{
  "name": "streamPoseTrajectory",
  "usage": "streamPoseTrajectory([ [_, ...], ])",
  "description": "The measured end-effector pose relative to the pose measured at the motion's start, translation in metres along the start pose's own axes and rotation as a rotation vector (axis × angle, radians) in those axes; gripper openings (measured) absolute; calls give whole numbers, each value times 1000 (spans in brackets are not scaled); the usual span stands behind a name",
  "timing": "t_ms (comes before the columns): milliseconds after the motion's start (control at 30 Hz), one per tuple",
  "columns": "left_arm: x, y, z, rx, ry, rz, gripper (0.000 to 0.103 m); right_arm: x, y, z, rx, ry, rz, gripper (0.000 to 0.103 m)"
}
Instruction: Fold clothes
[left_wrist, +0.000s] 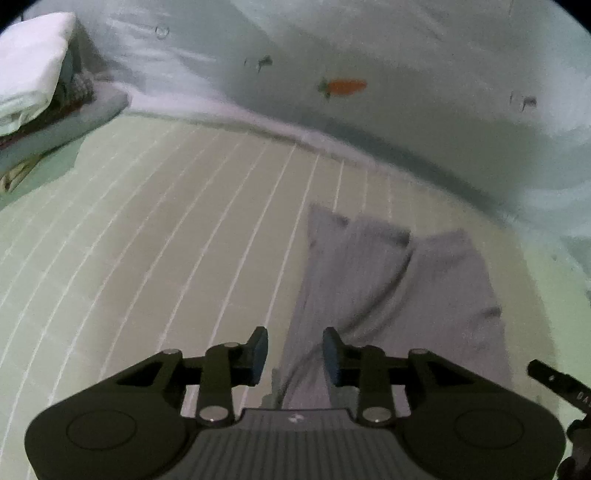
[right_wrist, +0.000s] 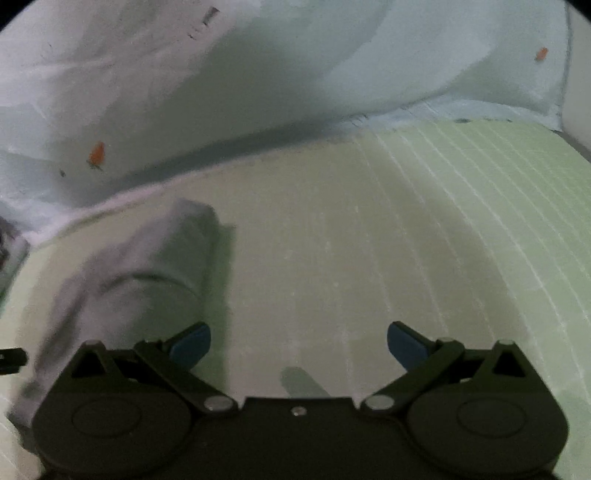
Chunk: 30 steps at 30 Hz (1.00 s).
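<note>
A grey garment lies folded lengthwise on the green lined bed sheet. My left gripper is open, hovering over the garment's near left edge, with the cloth showing between its blue pads and not gripped. The right wrist view shows the same garment at the left, blurred. My right gripper is wide open and empty over bare sheet, just right of the garment.
A light blue blanket with orange carrot prints is bunched along the far side of the bed; the right wrist view shows it too. A stack of folded clothes with a white piece on top sits at the far left.
</note>
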<state>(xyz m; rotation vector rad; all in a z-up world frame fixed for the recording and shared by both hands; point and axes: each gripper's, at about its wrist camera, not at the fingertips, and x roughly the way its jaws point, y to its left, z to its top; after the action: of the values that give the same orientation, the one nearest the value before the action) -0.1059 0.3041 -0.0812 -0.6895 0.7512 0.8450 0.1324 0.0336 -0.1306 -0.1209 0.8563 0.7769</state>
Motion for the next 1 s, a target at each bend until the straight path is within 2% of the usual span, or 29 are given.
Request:
streamPoseTrajectory([
  [167, 25, -17, 29, 47, -44, -53, 48, 20, 29, 20, -45, -4, 28, 103],
  [333, 65, -39, 55, 101, -12, -128, 49, 43, 45, 33, -56, 16, 8, 103],
  [433, 92, -49, 59, 135, 18, -113, 48, 52, 43, 36, -42, 29, -4, 103],
  [500, 106, -51, 60, 131, 38, -90, 44, 55, 38, 36, -32, 43, -14, 103],
  [533, 112, -51, 60, 128, 46, -80, 38, 56, 36, 35, -26, 47, -20, 103],
  [567, 117, -51, 59, 126, 50, -78, 14, 57, 34, 34, -23, 52, -25, 103],
  [600, 117, -50, 58, 120, 41, -85, 5, 58, 32, 33, -19, 57, -30, 103],
  [733, 90, -55, 58, 116, -66, -80, 5, 62, 25, 28, -9, 75, -47, 103],
  [833, 76, -55, 63, 121, -126, -36, 5, 61, 25, 26, -11, 77, -48, 103],
  [867, 72, -55, 64, 123, -143, -19, 5, 61, 25, 25, -12, 77, -48, 103],
  [933, 65, -54, 67, 127, -176, 15, 13, 60, 26, 24, -12, 81, -45, 103],
  [1000, 62, -52, 68, 129, -196, 56, 39, 60, 27, 23, -10, 85, -43, 103],
])
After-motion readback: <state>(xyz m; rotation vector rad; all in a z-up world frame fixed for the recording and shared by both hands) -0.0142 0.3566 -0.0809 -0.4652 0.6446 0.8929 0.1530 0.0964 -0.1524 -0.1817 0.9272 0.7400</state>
